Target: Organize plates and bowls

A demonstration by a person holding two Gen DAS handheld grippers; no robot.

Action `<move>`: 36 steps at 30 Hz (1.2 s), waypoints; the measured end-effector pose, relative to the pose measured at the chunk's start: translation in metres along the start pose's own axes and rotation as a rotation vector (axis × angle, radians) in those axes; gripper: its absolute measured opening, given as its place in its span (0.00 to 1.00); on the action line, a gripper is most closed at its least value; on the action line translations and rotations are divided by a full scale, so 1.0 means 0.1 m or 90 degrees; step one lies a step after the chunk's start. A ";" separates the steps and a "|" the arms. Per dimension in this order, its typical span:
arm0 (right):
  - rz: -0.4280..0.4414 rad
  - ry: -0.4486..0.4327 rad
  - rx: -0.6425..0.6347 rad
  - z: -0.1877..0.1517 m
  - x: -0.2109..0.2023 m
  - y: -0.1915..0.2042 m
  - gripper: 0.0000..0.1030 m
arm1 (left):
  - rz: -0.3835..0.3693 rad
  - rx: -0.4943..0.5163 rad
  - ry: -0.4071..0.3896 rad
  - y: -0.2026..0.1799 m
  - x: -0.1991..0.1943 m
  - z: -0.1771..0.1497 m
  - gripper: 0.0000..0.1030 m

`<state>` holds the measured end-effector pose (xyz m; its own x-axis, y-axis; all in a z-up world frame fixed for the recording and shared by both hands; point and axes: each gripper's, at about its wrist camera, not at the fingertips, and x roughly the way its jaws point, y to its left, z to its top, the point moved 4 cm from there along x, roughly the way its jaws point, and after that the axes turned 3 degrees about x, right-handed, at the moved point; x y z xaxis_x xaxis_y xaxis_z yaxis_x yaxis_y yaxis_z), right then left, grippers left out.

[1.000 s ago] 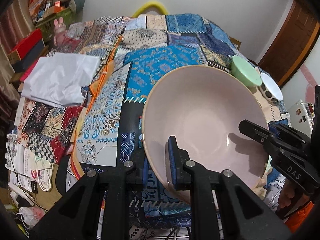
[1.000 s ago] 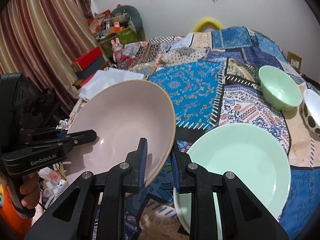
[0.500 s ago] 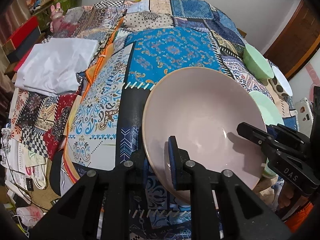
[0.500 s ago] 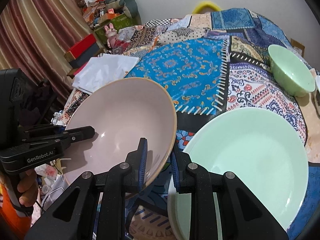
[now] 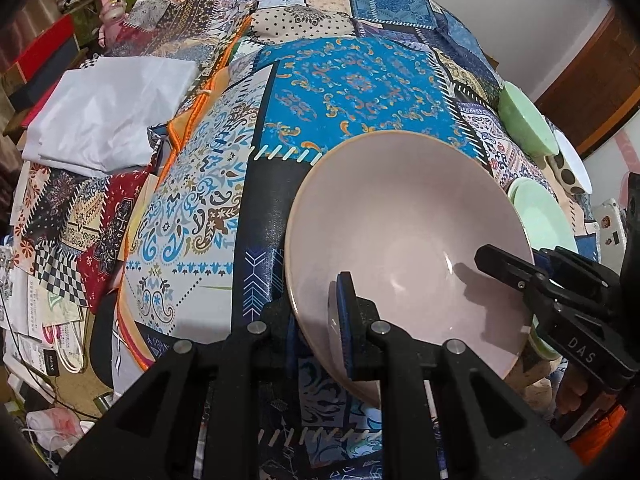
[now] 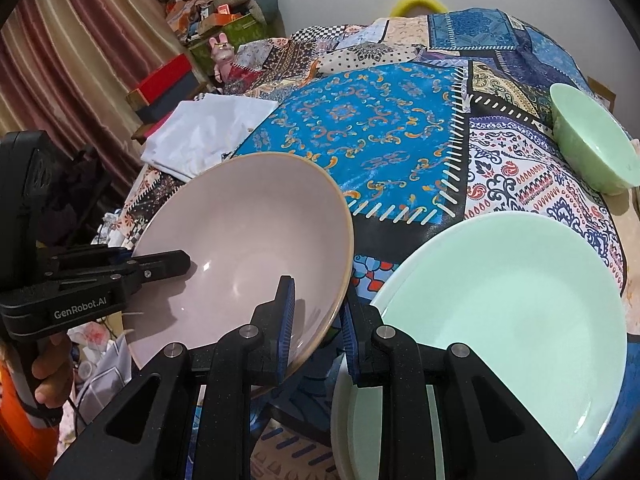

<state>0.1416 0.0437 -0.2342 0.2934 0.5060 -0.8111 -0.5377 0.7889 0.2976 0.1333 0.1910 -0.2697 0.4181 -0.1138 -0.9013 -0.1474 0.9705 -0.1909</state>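
A large pink plate (image 5: 404, 236) with a tan rim is held tilted above the patchwork table. My left gripper (image 5: 320, 332) is shut on its near rim. My right gripper (image 6: 316, 324) is shut on the opposite rim of the pink plate (image 6: 244, 248); it shows in the left wrist view (image 5: 520, 276) too. A mint green plate (image 6: 504, 312) lies on the table just right of the right gripper, on top of a white plate (image 6: 340, 416). A mint green bowl (image 6: 592, 152) stands farther right, next to a white spotted bowl (image 5: 570, 164).
The patchwork tablecloth (image 5: 352, 80) covers the table. A folded white cloth (image 5: 108, 112) lies at its left edge. Boxes and clutter (image 6: 216, 20) stand by the curtain beyond. Papers and bags (image 5: 44, 328) lie on the floor at the left.
Both grippers have carried the pink plate lower and closer to the table, toward the mint green plate. Both grips are unchanged.
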 end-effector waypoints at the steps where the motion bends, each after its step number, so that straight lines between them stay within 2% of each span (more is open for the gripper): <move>1: 0.003 0.002 -0.002 0.00 0.00 0.01 0.22 | -0.002 -0.003 0.001 0.01 0.00 0.00 0.17; 8: -0.009 -0.009 -0.003 0.01 -0.09 0.00 0.23 | 0.012 -0.011 -0.013 0.02 -0.10 0.00 0.17; 18: -0.002 -0.087 -0.003 0.04 -0.56 -0.05 0.26 | 0.047 0.013 -0.082 -0.12 -0.57 0.05 0.17; 28: -0.027 -0.158 0.024 0.05 -1.07 -0.44 0.26 | 0.040 0.078 -0.156 -0.77 -1.02 0.24 0.17; 36: -0.079 -0.218 0.053 0.05 -1.55 -0.96 0.28 | 0.011 0.141 -0.171 -1.44 -1.08 0.49 0.17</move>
<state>0.1512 -0.1087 -0.1342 0.6079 0.4804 -0.6322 -0.4189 0.8704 0.2586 0.1535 0.0738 -0.1257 0.6426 -0.0654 -0.7634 0.0287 0.9977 -0.0613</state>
